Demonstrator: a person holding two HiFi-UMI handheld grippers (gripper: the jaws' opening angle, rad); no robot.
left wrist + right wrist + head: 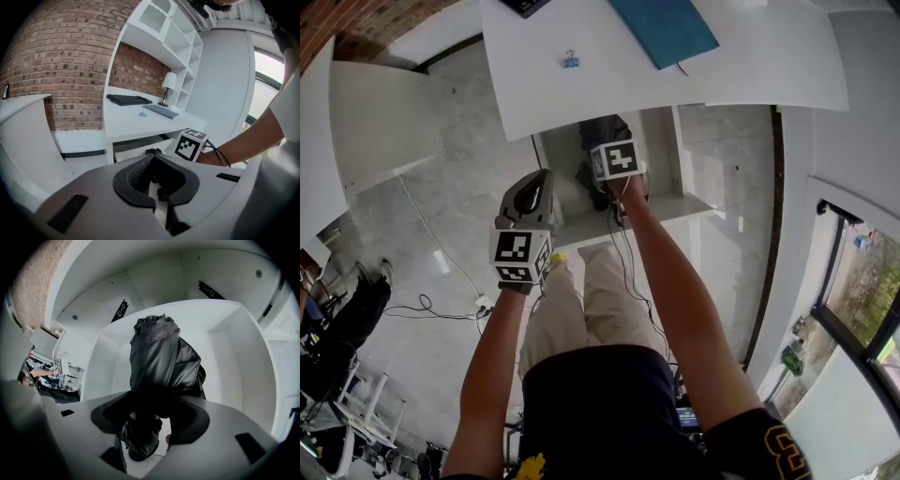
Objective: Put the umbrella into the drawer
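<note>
I'm spreading the right gripper (144, 442) around the umbrella (154, 357) in the drawer (225, 362).
It's lying lengthwise near-to-far, room either side; left gripper (159, 203) pressed together.

One umbrella (157, 357), one drawer (225, 357), one desk (750, 66), one keyboard (129, 99), one lamp (168, 84), one blue notebook (664, 28), one clip (571, 61).

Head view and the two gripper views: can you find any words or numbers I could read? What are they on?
Nothing here reads clearly.
Marker cubes: black-and-white square patterns, no letters.
Dark shirt: yellow print cut off by the picture's edge, unreadable.
Black rails: pale marks, too small to read.
Keyboard: keys too small to read.
</note>
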